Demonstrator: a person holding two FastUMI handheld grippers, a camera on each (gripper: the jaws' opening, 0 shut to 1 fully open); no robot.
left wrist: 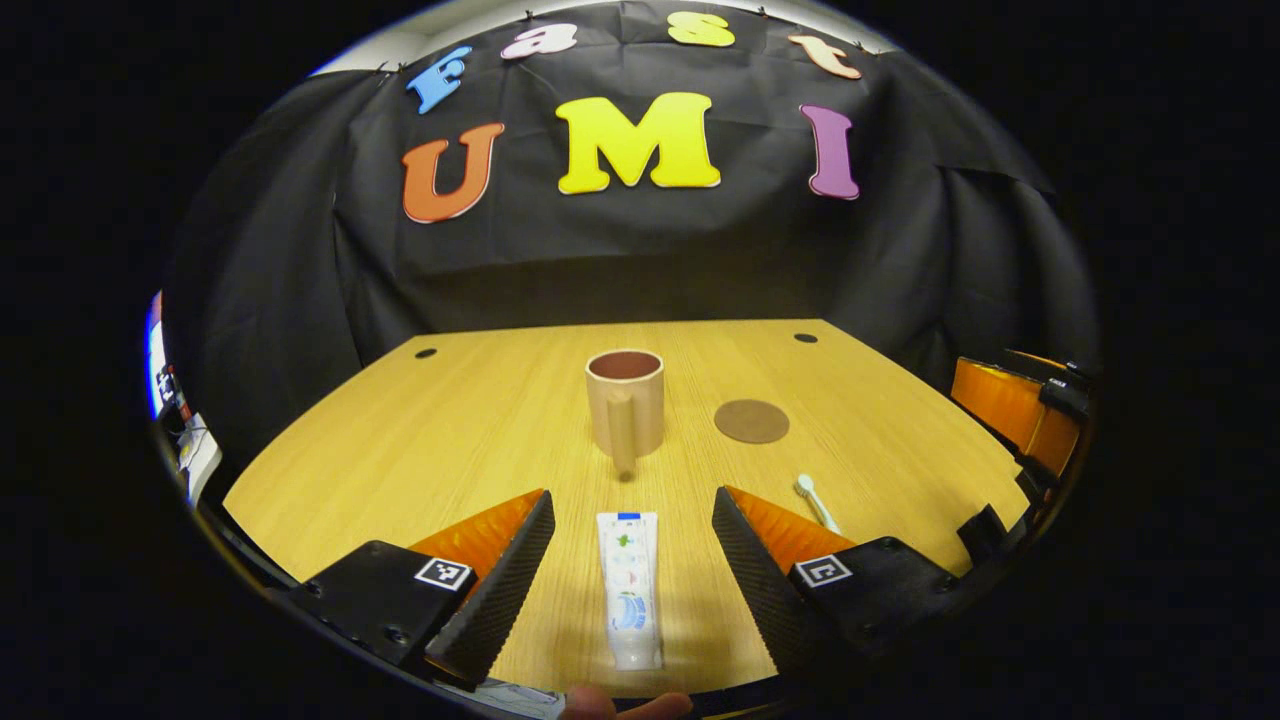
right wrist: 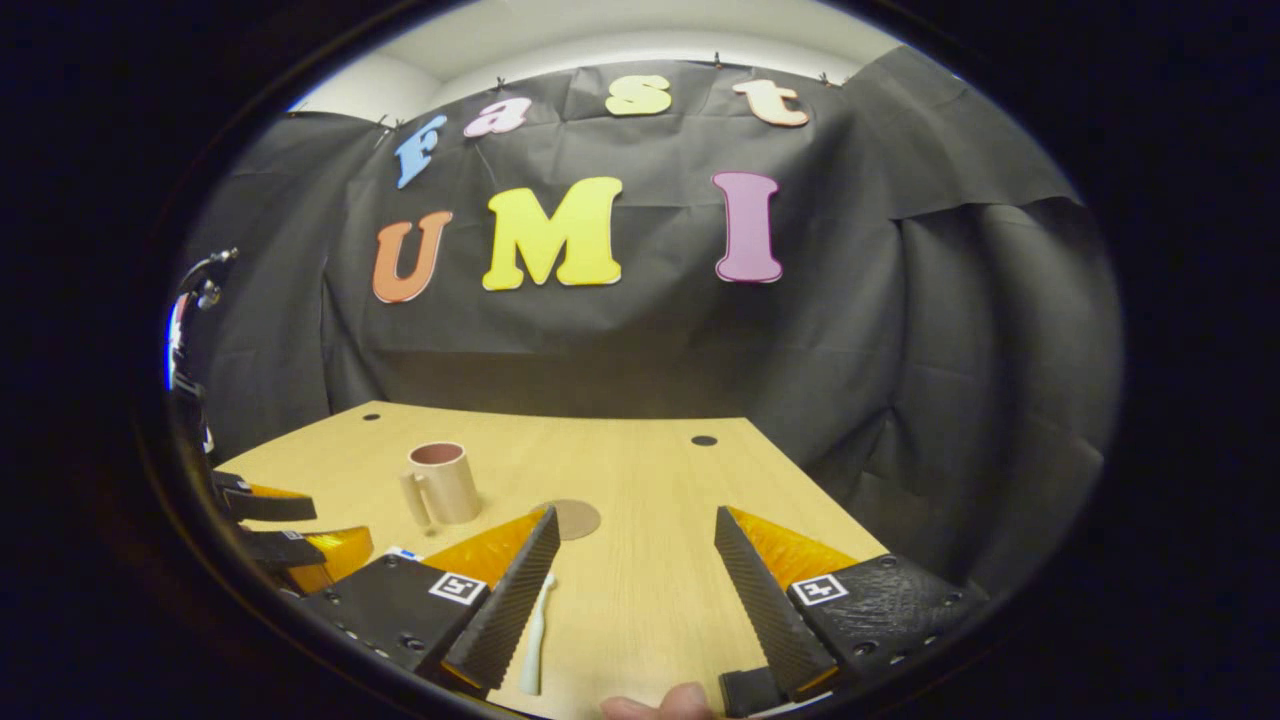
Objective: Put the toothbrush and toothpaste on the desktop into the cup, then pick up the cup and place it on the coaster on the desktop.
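Left gripper view looks along the left tool (left wrist: 632, 545), whose ribbed fingers stand wide apart above the bench (left wrist: 400, 440), gripping nothing. Between them lies the toothpaste (left wrist: 629, 590), a flat white tube with printed marks; its long axis runs straight away from the camera, one end toward the cup and the other near the front edge. Beyond it the cup (left wrist: 626, 403) stands upright, a smooth beige cylinder with a darker inside, its handle facing the camera. Right of the cup, apart from it, the coaster (left wrist: 751, 421) lies flat, a thin brown disc. Nearer and farther right, the toothbrush (left wrist: 815, 500) is a slim pale stick, partly hidden behind the right-hand finger, slanting away and to the left. At the far right edge the other tool shows. The bench is pale wood grain, with open surface left of the cup.

Right gripper view shows the left tool (right wrist: 275, 530) at the far left edge, then the cup (right wrist: 443, 484) and the coaster (right wrist: 574, 519). The right tool (right wrist: 635, 590) is also spread wide with nothing held; the toothbrush (right wrist: 536, 630) lies just inside its left-hand finger, long axis roughly fore and aft. The bench's right side lies bare toward its edge
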